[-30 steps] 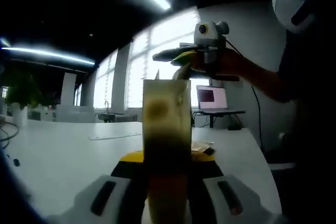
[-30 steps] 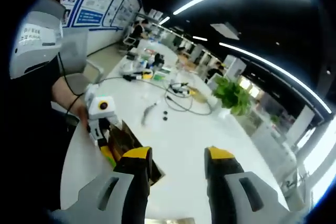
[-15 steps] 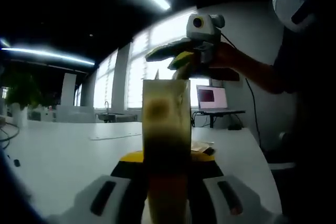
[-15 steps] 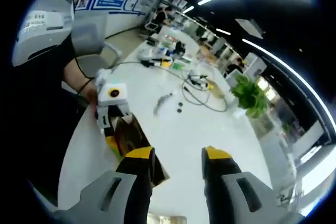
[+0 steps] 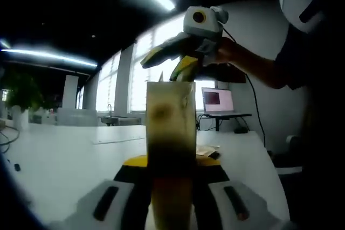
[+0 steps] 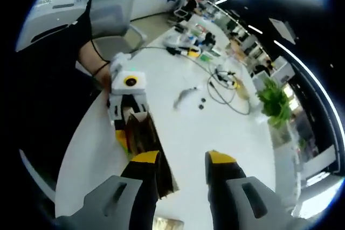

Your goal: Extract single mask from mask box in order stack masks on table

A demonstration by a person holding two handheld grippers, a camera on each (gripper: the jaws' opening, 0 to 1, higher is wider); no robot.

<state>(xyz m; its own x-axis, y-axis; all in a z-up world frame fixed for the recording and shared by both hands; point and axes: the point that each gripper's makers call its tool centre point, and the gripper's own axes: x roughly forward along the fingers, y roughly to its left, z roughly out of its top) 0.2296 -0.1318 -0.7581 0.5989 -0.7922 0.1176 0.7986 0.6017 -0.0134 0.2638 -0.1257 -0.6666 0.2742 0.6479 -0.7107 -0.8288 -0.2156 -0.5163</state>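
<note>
A tall brown mask box point(image 5: 171, 127) stands upright between the jaws of my left gripper point(image 5: 171, 164), which is shut on its sides. My right gripper point(image 5: 163, 67) hangs just above the box's top edge, held by a hand, with its yellow-tipped jaws apart and nothing between them. In the right gripper view, my right gripper point(image 6: 182, 160) looks down with open jaws on the mask box point(image 6: 144, 138), whose top gapes open. The left gripper point(image 6: 125, 112) holds the box from the far side. I cannot see any mask inside the box.
The white table point(image 6: 215, 133) carries cables point(image 6: 223, 82), small parts and a green plant point(image 6: 274, 103) at its far end. A grey chair point(image 6: 116, 22) stands beside it. A laptop point(image 5: 215, 100) and a small flat pile point(image 5: 207, 151) lie behind the box.
The right gripper has drifted up and to the left above the box's top. The right gripper view has swung so that the box and left gripper sit more central. The left gripper holds still.
</note>
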